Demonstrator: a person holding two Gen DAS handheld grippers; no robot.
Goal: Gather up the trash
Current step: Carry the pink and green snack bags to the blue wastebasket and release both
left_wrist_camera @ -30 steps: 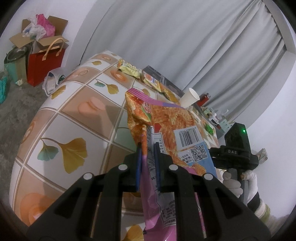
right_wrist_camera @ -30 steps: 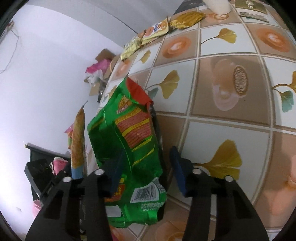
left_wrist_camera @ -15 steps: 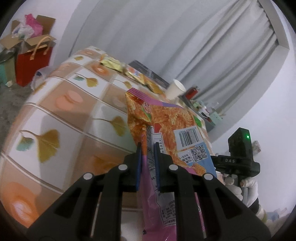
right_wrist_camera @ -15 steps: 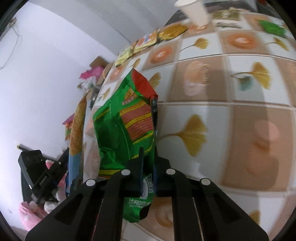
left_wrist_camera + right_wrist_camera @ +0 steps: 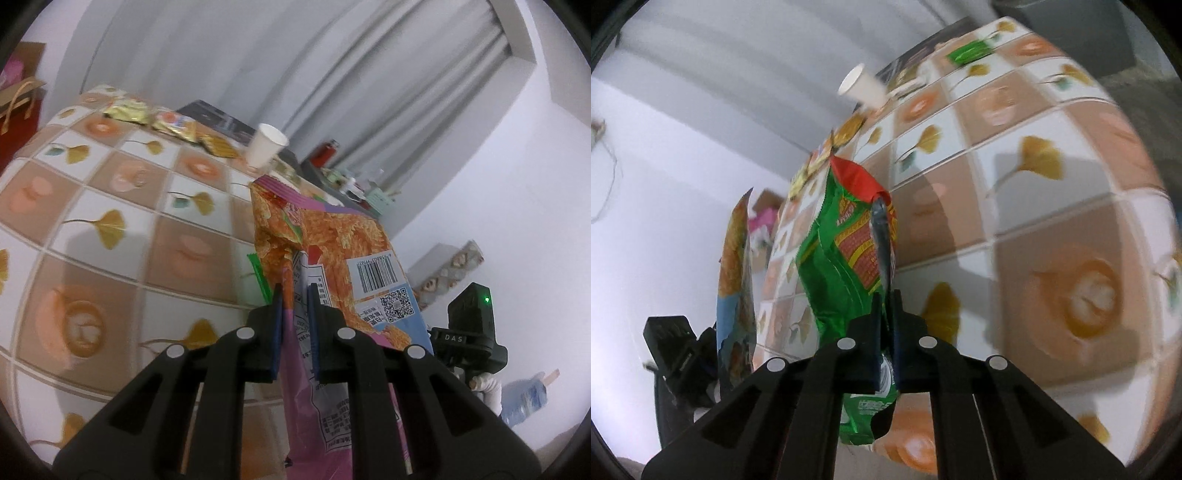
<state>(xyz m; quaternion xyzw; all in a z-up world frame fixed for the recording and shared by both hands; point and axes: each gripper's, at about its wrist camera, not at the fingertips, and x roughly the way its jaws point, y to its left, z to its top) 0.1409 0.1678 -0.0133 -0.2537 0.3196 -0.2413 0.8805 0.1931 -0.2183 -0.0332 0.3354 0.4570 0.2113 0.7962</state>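
Snack bags [image 5: 332,240] upright in claws

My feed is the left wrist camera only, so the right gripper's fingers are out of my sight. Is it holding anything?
Observer: Yes. The right gripper is shut on a green snack bag.
Operator: Which end is pinched?
Observer: The lower end; the bag's red top points away from the camera.
Operator: Any trash on the table that my bag hides?
Observer: A small green wrapper lies flat on the table, beyond the paper cup.
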